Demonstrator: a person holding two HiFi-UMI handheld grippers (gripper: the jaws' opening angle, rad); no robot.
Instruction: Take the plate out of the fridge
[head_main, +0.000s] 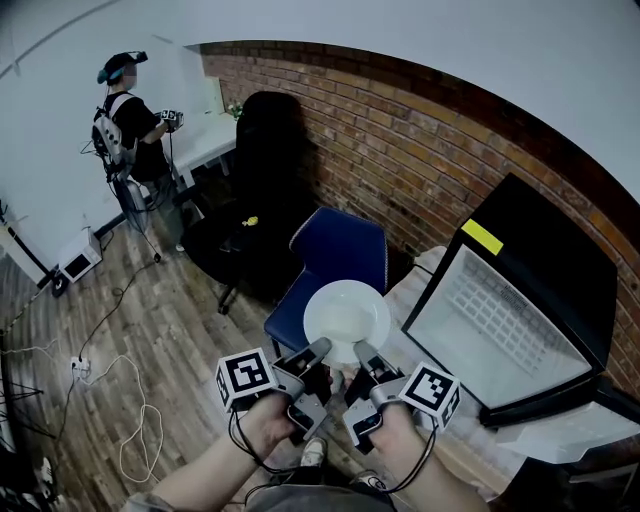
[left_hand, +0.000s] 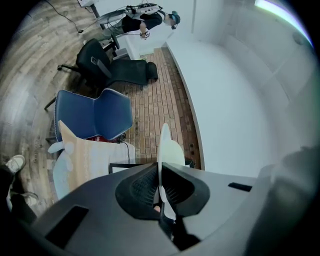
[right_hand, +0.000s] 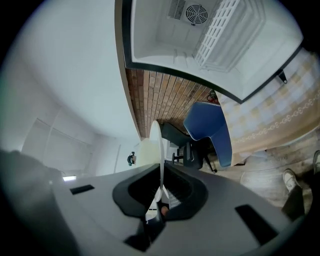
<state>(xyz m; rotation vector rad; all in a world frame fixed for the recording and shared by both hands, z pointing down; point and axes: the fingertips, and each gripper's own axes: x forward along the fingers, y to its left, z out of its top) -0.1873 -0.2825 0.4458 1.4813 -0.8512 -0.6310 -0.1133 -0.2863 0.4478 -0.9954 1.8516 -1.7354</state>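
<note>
A round white plate (head_main: 347, 316) hangs in the air in front of me, out of the small black fridge (head_main: 520, 310) that stands with its door open at the right. My left gripper (head_main: 322, 349) is shut on the plate's near left rim. My right gripper (head_main: 362, 352) is shut on the near right rim. In the left gripper view the plate (left_hand: 167, 150) shows edge-on, pinched between the jaws. The right gripper view has the same plate (right_hand: 156, 145) edge-on between its jaws, with the fridge's white inside (right_hand: 200, 35) above.
A blue chair (head_main: 335, 262) stands just beyond the plate, with a black office chair (head_main: 250, 215) behind it against the brick wall (head_main: 420, 150). The fridge sits on a cloth-covered table (head_main: 440, 300). A person (head_main: 135, 130) stands far left by a white desk. Cables (head_main: 110, 400) lie on the wood floor.
</note>
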